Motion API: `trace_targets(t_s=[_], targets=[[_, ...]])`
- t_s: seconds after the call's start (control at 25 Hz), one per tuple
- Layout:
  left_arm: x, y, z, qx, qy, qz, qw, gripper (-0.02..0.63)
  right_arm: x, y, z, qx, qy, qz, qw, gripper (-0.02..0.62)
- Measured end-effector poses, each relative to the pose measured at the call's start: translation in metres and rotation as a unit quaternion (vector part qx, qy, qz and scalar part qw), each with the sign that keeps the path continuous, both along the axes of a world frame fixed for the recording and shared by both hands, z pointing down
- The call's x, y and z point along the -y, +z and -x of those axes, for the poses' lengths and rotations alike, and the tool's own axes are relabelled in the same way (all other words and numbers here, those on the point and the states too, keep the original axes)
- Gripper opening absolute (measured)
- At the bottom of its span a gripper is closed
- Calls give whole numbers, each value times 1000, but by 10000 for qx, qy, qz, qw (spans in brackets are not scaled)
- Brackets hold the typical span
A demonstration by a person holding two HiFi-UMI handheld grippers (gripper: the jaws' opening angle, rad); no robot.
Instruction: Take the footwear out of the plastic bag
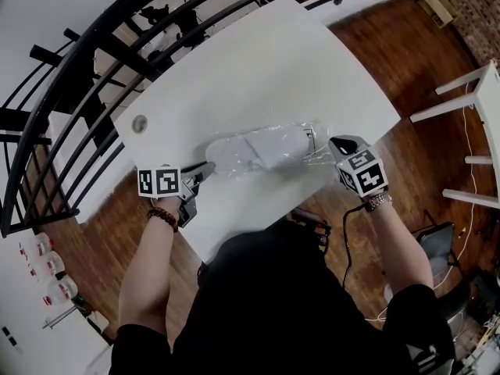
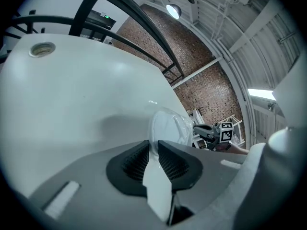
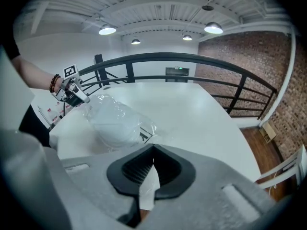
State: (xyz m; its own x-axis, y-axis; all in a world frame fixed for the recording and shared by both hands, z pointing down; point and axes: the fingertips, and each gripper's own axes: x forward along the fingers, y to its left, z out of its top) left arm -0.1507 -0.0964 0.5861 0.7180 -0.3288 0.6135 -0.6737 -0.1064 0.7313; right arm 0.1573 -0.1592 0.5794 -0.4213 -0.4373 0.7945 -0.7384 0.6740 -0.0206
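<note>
Footwear [image 1: 277, 147], white, lies inside the clear bag [image 1: 226, 153] on the table [image 1: 258, 69] in the head view, in the near half of the top. Your left gripper [image 1: 207, 166] meets the bag at its 8 o'clock end. Your right gripper [image 1: 332, 141] sits at the 3 o'clock end, where the film bunches into strands.

Left gripper view: your left gripper [image 2: 153, 145] has its jaws nearly together, pinching a fold of the bag [image 2: 178, 124] between the pads. The footwear [image 2: 165, 126] bulges just beyond them at 12 o'clock. Your right gripper [image 2: 195, 128] shows at 3 o'clock of the bag, at its far end. The table [image 2: 72, 95] spreads towards 10 o'clock.

Right gripper view: your right gripper [image 3: 152, 147] has its jaws fully together, tips touching. The bag [image 3: 103, 107] reaches down to those tips from 10 o'clock, but you cannot tell whether any film is nipped there. The footwear [image 3: 115, 128] rests inside it on the table [image 3: 192, 109]. Your left gripper [image 3: 86, 101] grips the bag's far end at 10 o'clock.
</note>
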Motion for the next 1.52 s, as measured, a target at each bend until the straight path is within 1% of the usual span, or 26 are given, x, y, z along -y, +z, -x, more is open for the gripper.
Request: trace_targets(t_s=[0.56,0.84,1.04,1.28,1.52], targets=[[1,-8,16,-209,-514,-106,9984,74,18,2,-51,-13,882,-12,9961,-8],[3,-11,31,-409,-924,-116,9948,72,32,1,-85,-75,1343,-53,9909,-8],[1,-15,43,-517,-1251,-141,9907,71,38,0,-116,-109,1781,-56,9839,-8],[-1,-15,60,-592,-1552,-153,9860,69,46,1,-126,-53,1904,-78,9817,-8],[-4,-17,71,-580,-1688,-253,9836,69,52,0,-137,-21,2057,-105,9786,-8]])
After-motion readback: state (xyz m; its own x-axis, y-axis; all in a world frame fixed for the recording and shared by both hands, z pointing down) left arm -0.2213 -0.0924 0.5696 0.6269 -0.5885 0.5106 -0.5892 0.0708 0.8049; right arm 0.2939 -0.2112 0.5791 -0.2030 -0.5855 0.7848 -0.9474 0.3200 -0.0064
